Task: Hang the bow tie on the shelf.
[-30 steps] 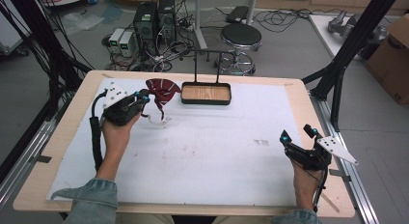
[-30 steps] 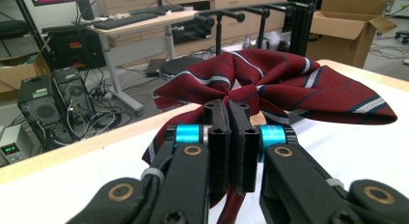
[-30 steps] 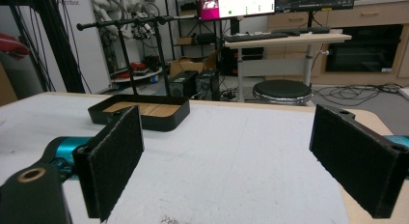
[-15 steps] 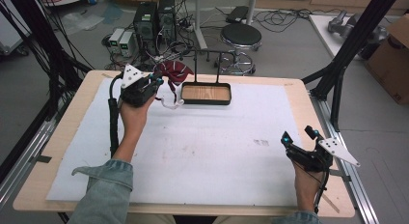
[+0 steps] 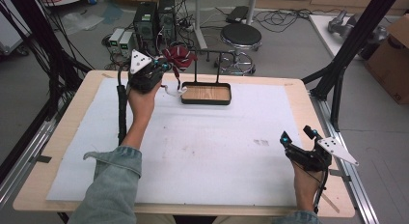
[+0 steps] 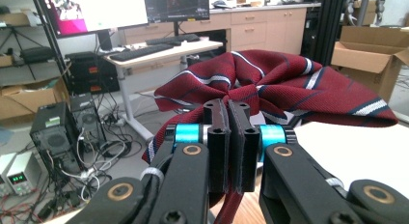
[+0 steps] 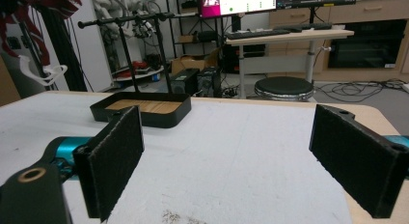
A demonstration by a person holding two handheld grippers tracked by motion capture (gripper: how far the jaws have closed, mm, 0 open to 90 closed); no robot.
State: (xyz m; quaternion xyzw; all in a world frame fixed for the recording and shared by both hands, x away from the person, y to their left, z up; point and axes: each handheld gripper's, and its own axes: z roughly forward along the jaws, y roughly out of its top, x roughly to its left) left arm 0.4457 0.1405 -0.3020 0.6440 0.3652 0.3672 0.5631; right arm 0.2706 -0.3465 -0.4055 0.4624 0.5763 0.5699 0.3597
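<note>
Risk: we judge the bow tie (image 6: 270, 84) could slip or snag on the stand's bar (image 5: 207, 52) (only a pinch of fabric is gripped).
Left gripper (image 6: 226, 137): our fingers are clamped on the bow tie, raised beside the tray (image 5: 206, 101).
Right gripper (image 7: 236, 151): fingers wide apart, empty, low over the table (image 5: 299, 96).
</note>
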